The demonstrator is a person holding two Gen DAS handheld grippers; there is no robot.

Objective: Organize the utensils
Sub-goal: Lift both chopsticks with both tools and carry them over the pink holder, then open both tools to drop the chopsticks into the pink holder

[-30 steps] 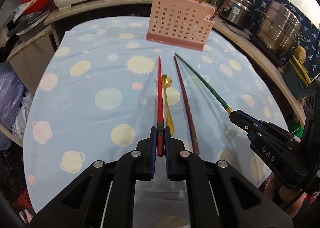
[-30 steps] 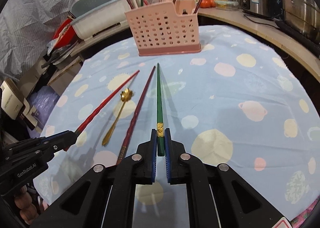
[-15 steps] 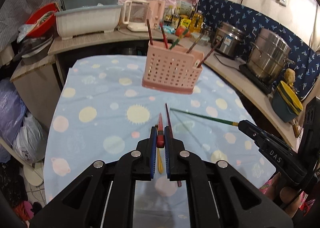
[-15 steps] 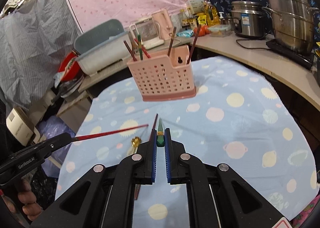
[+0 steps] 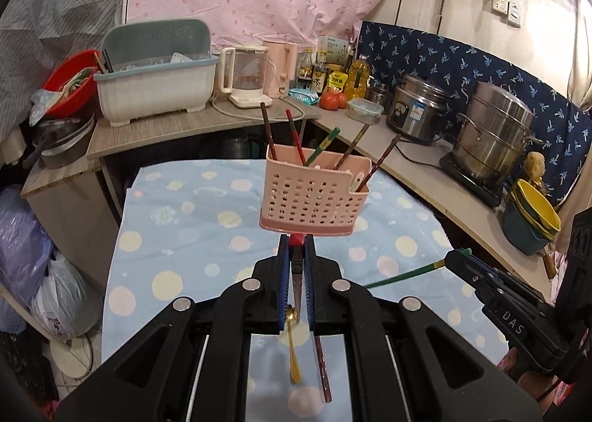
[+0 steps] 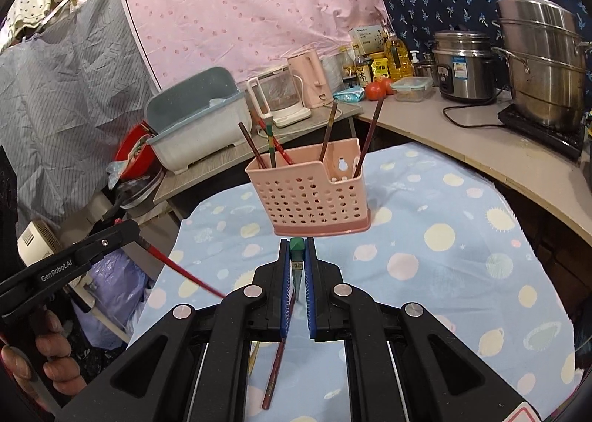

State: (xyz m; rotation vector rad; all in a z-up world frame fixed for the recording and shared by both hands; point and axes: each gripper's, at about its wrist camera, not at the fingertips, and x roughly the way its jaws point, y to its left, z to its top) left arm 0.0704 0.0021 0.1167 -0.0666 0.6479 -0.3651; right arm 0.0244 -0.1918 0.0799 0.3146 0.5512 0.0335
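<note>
Centrally in the left wrist view, the left tongs (image 5: 296, 252) are clamped on a red chopstick (image 5: 296, 241), raised for the pink utensil basket (image 5: 314, 196) just above; a gold spoon (image 5: 293, 344) lies on the desk (image 5: 177, 237). Likewise, in the right wrist view, the right tongs (image 6: 296, 255) are pinched on a green chopstick (image 6: 297, 245) below the basket (image 6: 310, 196), held by its end, presumably for dropping in.

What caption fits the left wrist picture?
Left gripper holds a red chopstick before the pink basket; spoon waits on the cloth.

Dim indoor light, sharp focus, heavy fisheye warp w/ dark corners
</note>
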